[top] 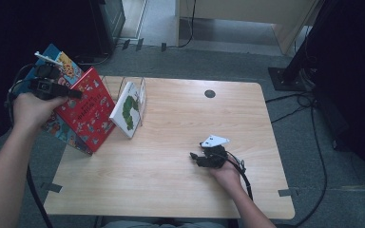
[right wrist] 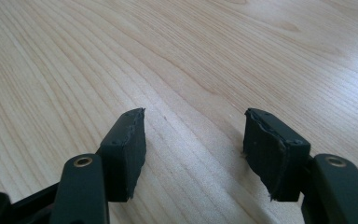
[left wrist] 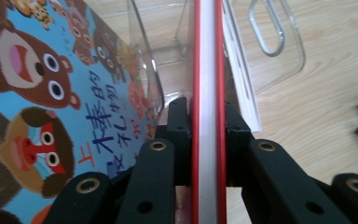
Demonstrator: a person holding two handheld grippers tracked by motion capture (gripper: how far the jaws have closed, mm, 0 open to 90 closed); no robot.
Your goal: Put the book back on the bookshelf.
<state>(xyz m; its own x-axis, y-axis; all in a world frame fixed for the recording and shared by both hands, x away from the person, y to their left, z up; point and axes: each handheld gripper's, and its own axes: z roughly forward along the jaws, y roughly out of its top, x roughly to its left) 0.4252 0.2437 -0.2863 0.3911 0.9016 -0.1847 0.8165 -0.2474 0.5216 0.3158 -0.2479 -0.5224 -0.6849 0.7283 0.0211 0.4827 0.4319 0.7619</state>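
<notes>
Grey carpet surrounds the pale wooden tabletop, with cables trailing over the floor on the right. At the left edge, the left tool is clamped on the top edge of a red book, which stands tilted at the tabletop's left side; in the left gripper view its pads press both red covers with the white page block between them. Just behind the red book leans a blue picture book with cartoon animals. Next comes a clear plastic book stand holding a white book with a green caterpillar. Well apart on the right, the right tool rests low on bare wood, jaws apart with nothing between them.
</notes>
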